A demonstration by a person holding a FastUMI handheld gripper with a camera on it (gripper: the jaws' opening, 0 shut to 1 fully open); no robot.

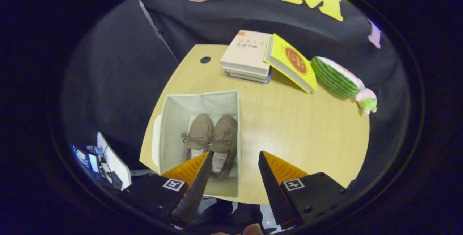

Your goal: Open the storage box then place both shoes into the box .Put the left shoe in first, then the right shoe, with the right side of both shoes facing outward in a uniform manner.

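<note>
Tan suede-like moccasin shoes, two of them, lie side by side in the bottom of the open white fabric storage box (pixel 173 112): left-hand shoe (pixel 198 133), right-hand shoe (pixel 224 137), toes pointing far, heels near, touching along their inner edges. Which is the left shoe and which the right cannot be told from above. Box stands near the left edge of the light wooden table (pixel 307 130), no lid over it.

Judgement on progress: box open, both shoes inside, so placement looks complete; what may remain is checking the uniform facing, which is hard to confirm from this angle.

Gripper (pixel 233 166) hovers above the near rim of the box, orange-and-black fingers spread wide with nothing between them. Left finger (pixel 191 180) overlaps the heels of the shoes in view; right finger (pixel 278 180) sits over bare table just right of the box. Shoes lie just ahead of and below the left finger.

Farther out: stack of pale books (pixel 247 56), yellow book (pixel 291 63) leaning on it, watermelon-slice plush toy (pixel 340 79) at far right.
</note>
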